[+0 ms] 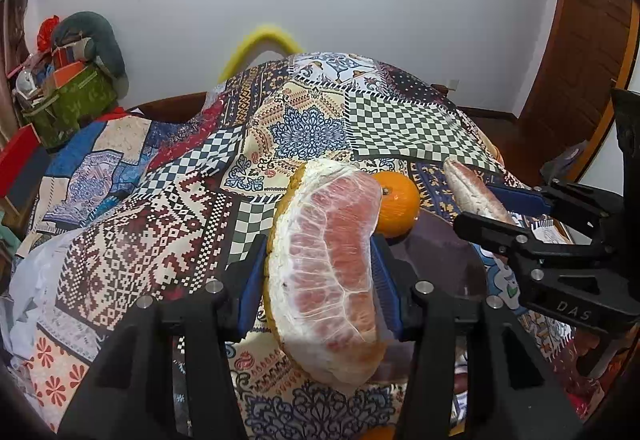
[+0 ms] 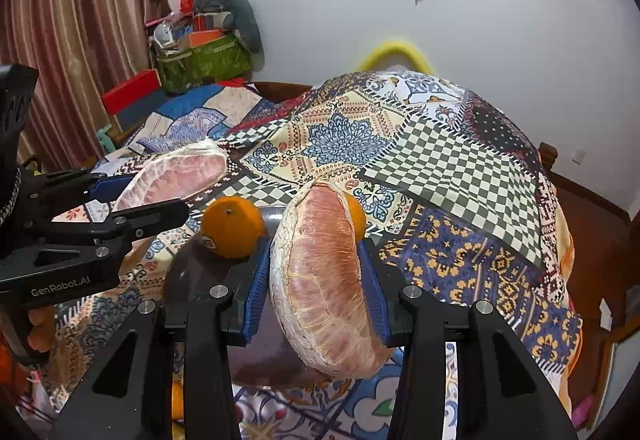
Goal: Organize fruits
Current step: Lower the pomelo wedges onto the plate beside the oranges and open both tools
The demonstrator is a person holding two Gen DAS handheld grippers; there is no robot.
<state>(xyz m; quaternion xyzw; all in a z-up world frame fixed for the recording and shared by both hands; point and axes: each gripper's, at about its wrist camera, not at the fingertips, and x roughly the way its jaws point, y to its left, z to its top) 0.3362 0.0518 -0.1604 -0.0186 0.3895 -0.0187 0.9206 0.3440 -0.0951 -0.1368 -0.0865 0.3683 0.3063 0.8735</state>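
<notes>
Pomelo slice (image 1: 328, 272) sits low in the middle of the left view, squeezed between the left gripper (image 1: 320, 280) pads. The right gripper (image 2: 316, 276) pinches a second pomelo slice (image 2: 324, 280) the same way. Both look soft and juicy, so a hard squeeze could burst them; holding the flat sides seems best. An orange (image 2: 231, 226) rests on a dark plate (image 2: 192, 280) just behind. The grippers read "DAS" and "GenRobot.AI".
</notes>
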